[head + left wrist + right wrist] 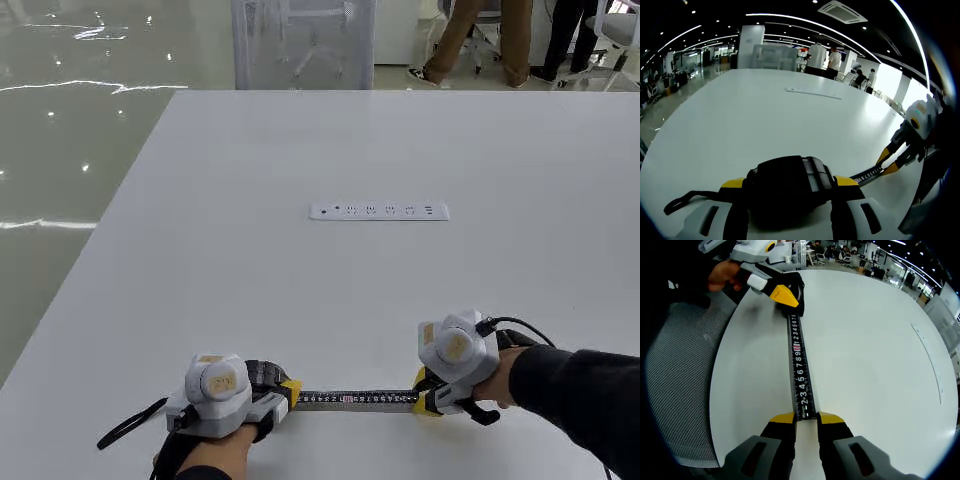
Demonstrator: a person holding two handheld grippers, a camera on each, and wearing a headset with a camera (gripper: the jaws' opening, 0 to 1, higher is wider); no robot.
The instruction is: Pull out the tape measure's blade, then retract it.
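On the smooth white table [300,150], flat numbered blade [355,399].

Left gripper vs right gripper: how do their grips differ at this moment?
The left gripper clamps the black tape measure case, jaws spread wide around it; the right gripper pinches the end of the blade, jaws nearly together. The left gripper's load is bulky, the right gripper's a thin flat strip. Both have yellow jaw tips and face each other low over the table.

Right gripper [806,418] is pinching the blade [799,365] tip. The blade is stretching flat across the table [865,350] to the case [794,281], which the left gripper [783,294] is clamping.
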